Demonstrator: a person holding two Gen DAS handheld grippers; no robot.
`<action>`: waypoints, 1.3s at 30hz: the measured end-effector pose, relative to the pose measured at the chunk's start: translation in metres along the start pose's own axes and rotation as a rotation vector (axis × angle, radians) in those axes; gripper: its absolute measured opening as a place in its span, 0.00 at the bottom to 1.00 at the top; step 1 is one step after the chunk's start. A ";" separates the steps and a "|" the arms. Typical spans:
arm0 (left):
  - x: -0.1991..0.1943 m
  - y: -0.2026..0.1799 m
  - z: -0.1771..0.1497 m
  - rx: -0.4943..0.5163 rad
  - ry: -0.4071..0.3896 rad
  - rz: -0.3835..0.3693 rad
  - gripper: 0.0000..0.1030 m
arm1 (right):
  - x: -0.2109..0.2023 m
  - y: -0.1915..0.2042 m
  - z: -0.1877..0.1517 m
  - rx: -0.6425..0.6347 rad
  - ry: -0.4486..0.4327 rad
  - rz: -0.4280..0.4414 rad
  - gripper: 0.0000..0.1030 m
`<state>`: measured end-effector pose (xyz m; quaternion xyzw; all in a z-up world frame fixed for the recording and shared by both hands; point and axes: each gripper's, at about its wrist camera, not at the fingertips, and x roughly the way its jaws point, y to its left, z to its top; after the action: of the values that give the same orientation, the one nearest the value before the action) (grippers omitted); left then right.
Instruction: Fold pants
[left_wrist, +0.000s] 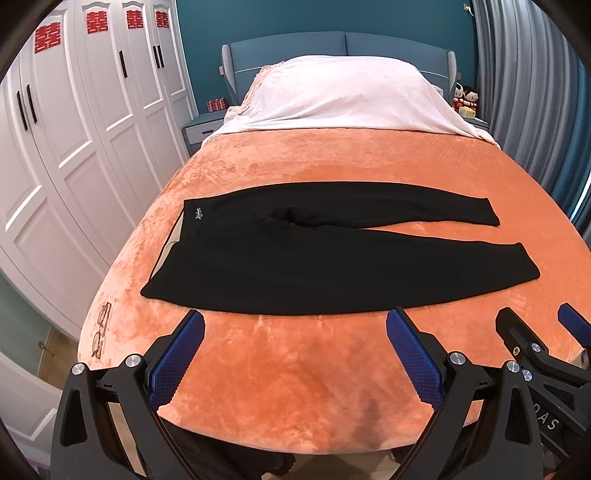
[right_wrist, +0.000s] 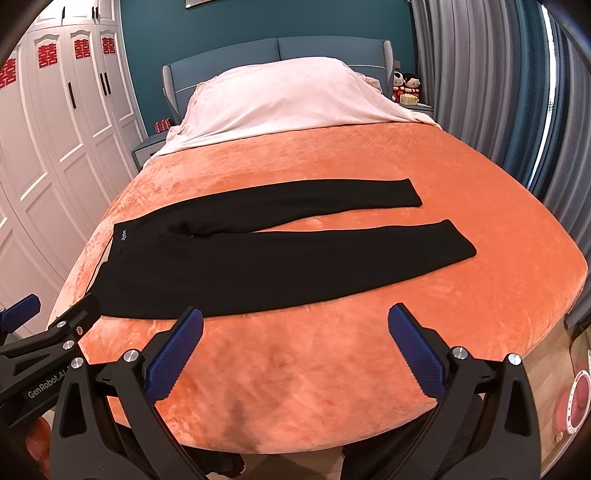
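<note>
Pants (left_wrist: 332, 258) flat on orange bed (left_wrist: 295, 387), wardrobe (left_wrist: 74, 147) beside.

A bed with a plush orange blanket (left_wrist: 332, 158) filled the centre of the frame, a white cover (left_wrist: 343, 96) heaped before its padded blue headboard (left_wrist: 314, 46). White panelled wardrobes (left_wrist: 74, 129) stood at left, grey pleated curtains (left_wrist: 524, 92) at right, against a teal wall (left_wrist: 199, 55).

Bright even light, sharp focus, strong fisheye edge warp

Orange bed (left_wrist: 332, 155) carries black pants (left_wrist: 295, 266), glasses (left_wrist: 101, 328).
</note>
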<state>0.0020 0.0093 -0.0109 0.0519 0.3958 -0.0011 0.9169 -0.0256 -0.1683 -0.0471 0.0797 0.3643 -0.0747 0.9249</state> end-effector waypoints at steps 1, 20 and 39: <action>0.000 -0.001 0.001 0.002 -0.001 0.000 0.94 | 0.000 0.000 -0.001 0.000 0.000 0.001 0.96; 0.002 0.000 0.001 0.002 0.003 0.003 0.94 | 0.002 0.000 -0.002 0.001 0.006 0.004 0.96; 0.008 0.005 -0.004 0.000 0.016 0.001 0.94 | 0.011 0.002 -0.006 0.001 0.023 0.003 0.96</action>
<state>0.0049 0.0146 -0.0190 0.0521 0.4030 -0.0001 0.9137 -0.0210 -0.1664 -0.0590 0.0817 0.3746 -0.0726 0.9207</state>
